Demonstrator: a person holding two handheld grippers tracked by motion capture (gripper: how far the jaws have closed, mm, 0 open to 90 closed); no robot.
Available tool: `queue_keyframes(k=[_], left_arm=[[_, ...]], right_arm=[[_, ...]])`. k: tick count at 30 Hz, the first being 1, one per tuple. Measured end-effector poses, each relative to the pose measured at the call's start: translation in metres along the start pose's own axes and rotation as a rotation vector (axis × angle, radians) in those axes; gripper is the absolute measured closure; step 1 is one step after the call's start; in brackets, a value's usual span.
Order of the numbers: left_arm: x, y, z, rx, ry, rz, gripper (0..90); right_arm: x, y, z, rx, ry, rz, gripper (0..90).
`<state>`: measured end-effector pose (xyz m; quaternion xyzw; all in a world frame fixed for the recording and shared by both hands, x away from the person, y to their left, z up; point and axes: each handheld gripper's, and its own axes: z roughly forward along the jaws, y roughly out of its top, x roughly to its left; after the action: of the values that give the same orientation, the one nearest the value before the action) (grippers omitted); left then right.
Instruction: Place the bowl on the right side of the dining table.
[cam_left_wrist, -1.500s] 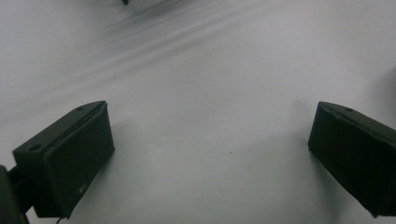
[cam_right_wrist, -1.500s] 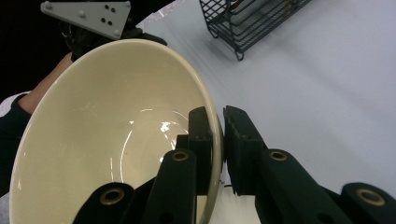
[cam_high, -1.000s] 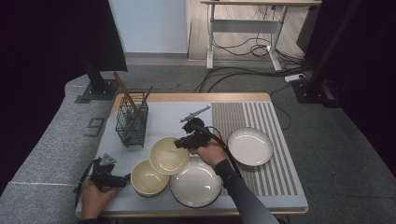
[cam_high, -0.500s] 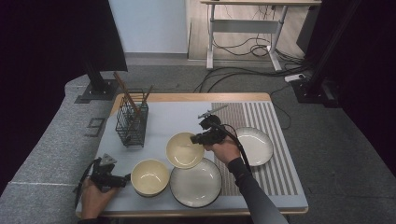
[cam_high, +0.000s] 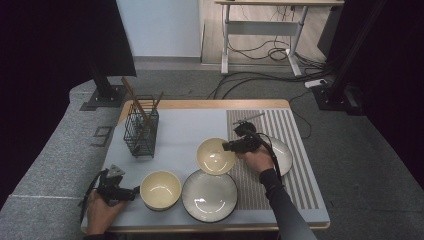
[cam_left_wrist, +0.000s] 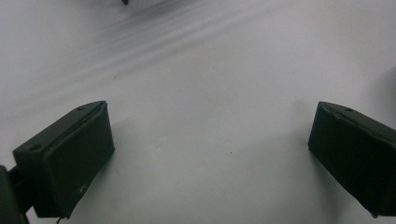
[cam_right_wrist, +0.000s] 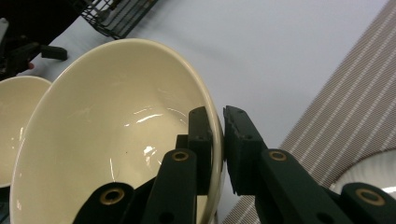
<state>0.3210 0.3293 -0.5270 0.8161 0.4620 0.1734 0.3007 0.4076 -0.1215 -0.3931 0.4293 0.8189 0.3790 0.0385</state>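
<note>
While the cream bowl is being carried tilted above the table, its rim pinched by the closed right claw, a level set-down is being called for, the left claw lying wide open and empty.

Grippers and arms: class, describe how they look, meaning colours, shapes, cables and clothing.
Both grippers are black. The left gripper has blocky fingers, a grey three-cornered plate and a dark cable. The right gripper has pinned, hinged fingers and a black cable; its arm wears a dark sleeve.
</note>
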Motion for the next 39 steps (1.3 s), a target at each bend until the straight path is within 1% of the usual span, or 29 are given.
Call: queue_keyframes(k=[4, 7, 13, 14, 15, 21, 23, 24, 25, 26, 27, 32, 39], left_arm=[[0.0, 0.0, 0.0, 0.0, 0.0, 0.0, 0.0], [0.0, 0.0, 0.0, 0.0, 0.0, 0.0, 0.0], [0.0, 0.0, 0.0, 0.0, 0.0, 0.0, 0.0], [0.0, 0.0, 0.0, 0.0, 0.0, 0.0, 0.0], [0.0, 0.0, 0.0, -0.001, 0.0, -0.001, 0.0], [0.0, 0.0, 0.0, -0.001, 0.0, 0.0, 0.0], [0.0, 0.0, 0.0, -0.001, 0.0, 0.0, 0.0], [0.0, 0.0, 0.0, -0.001, 0.0, 0.0, 0.0], [0.0, 0.0, 0.0, -0.001, 0.0, -0.001, 0.0], [0.0, 0.0, 0.0, -0.001, 0.0, -0.001, 0.0], [0.0, 0.0, 0.0, -0.001, 0.0, -0.001, 0.0], [0.0, 0.0, 0.0, -0.001, 0.0, 0.0, 0.0], [0.0, 0.0, 0.0, -0.001, 0.0, 0.0, 0.0]], right_arm=[[-0.01, -0.004, -0.004, -0.003, -0.013, 0.016, 81.7], [-0.018, -0.007, -0.008, -0.01, -0.023, 0.037, 81.8], [-0.03, -0.013, -0.014, -0.012, -0.04, 0.066, 81.8], [-0.03, -0.013, -0.014, -0.012, -0.04, 0.066, 81.8], [-0.036, -0.016, -0.016, -0.015, -0.046, 0.08, 81.8], [-0.051, -0.022, -0.023, -0.025, -0.068, 0.112, 81.8], [-0.055, -0.025, -0.025, -0.026, -0.076, 0.12, 81.8], [-0.055, -0.025, -0.025, -0.026, -0.076, 0.12, 81.8], [-0.061, -0.028, -0.028, -0.025, -0.085, 0.133, 81.8], [-0.061, -0.028, -0.028, -0.025, -0.085, 0.133, 81.8], [-0.066, -0.03, -0.03, -0.027, -0.095, 0.144, 81.8], [-0.079, -0.037, -0.037, -0.03, -0.114, 0.172, 81.8], [-0.097, -0.046, -0.048, -0.035, -0.152, 0.212, 81.8]])
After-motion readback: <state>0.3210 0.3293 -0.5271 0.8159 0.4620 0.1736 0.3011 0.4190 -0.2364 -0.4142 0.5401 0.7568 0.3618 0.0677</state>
